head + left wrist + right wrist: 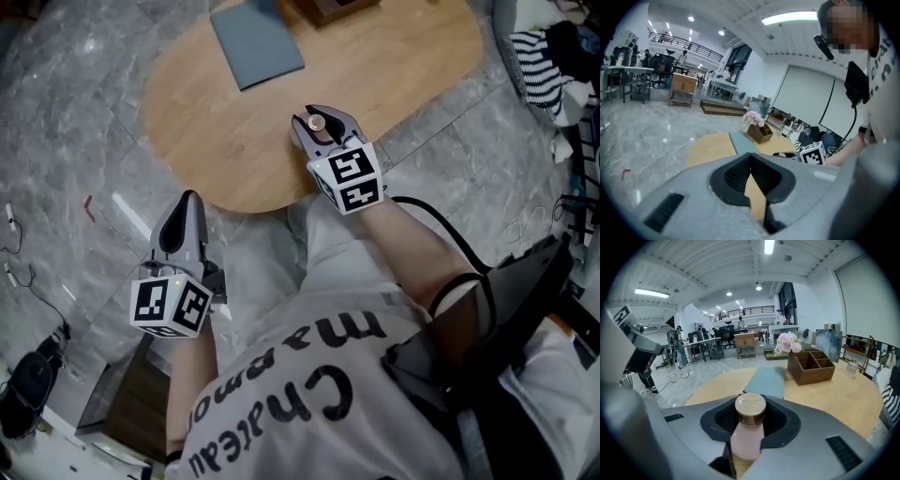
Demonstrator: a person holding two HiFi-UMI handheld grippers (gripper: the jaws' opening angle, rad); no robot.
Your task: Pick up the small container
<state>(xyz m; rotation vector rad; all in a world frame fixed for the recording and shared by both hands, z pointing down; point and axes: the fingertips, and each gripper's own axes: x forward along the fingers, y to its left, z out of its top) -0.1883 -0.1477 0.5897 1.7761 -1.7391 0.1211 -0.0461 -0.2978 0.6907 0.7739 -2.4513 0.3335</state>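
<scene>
– Right hand-held gripper (324,123): what does it have?
– Its jaws are partly closed and pressed on the small pink bottle (747,439). One pad sits on each side of the body, and the bronze cap (750,408) stands clear above them.
– Which way does the bottle run?
– Upright, with its long axis crossing the jaws, so the grip is across the narrow body. It sits right between the pads, not ahead of them or off to a side.
– And the other one?
– The left hand-held gripper (190,200) is well apart, at the near left, off the counter's edge and over the floor. Its jaws are together with nothing in them. The right one is plainly the nearer and alone has the work.
– Is the bottle off the wood?
– I cannot tell for certain. In the head view the grip is over the near edge of the oval wooden counter (216,131). I judge the lift wants a straight rise, with the bottle kept upright so it does not slip through the pads.
– What lies round it?
– Farther back on the counter are a flat grey-blue mat (256,39), a wooden organiser (810,365) and pink flowers (787,343), all well clear. The grey marble floor (66,141) is beneath, and an open hall with desks and chairs lies beyond.
</scene>
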